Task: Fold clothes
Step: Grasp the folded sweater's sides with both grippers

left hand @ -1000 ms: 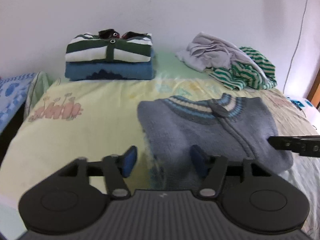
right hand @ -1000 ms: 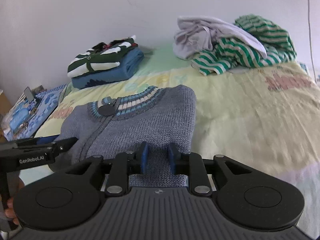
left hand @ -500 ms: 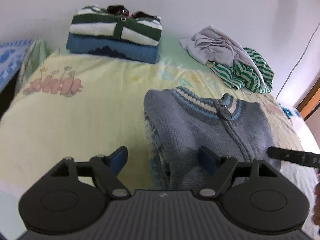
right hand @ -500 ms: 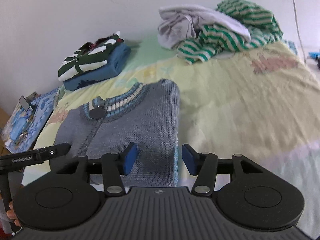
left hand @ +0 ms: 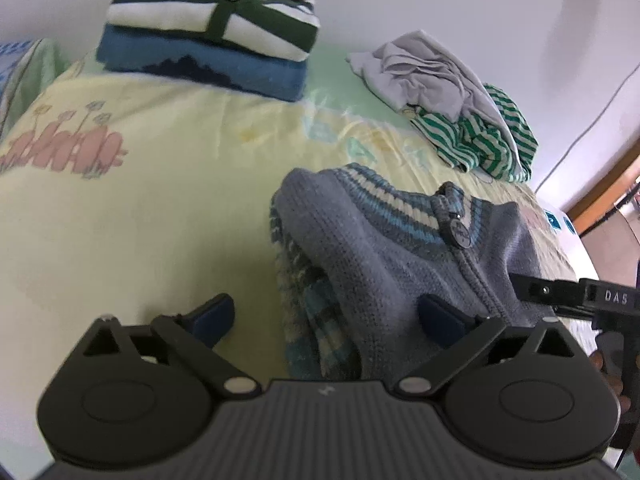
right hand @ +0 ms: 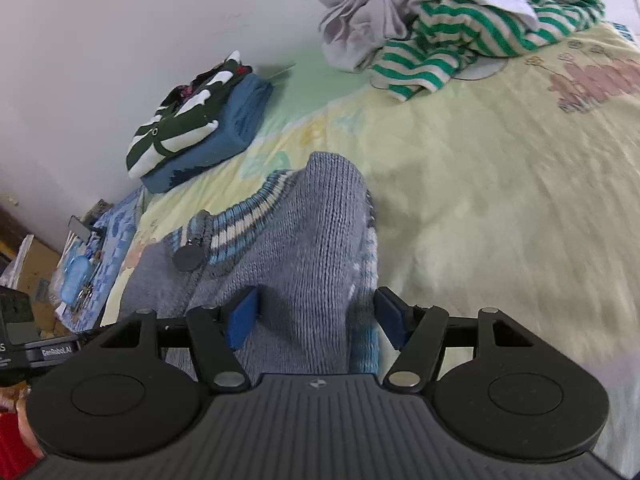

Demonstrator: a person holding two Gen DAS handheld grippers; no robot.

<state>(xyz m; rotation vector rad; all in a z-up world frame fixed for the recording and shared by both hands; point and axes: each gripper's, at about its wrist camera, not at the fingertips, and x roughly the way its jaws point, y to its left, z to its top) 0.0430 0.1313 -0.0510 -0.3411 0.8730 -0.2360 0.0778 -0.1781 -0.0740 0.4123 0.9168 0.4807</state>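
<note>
Grippers, left [left hand: 326,320] and right [right hand: 316,316], gape wide, empty, straddling the grey sweater [right hand: 312,240] edges.

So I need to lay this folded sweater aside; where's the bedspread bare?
Bare between the folded stack, pink print and grey sweater; also right of the sweater, below the crowded unfolded pile.
</note>
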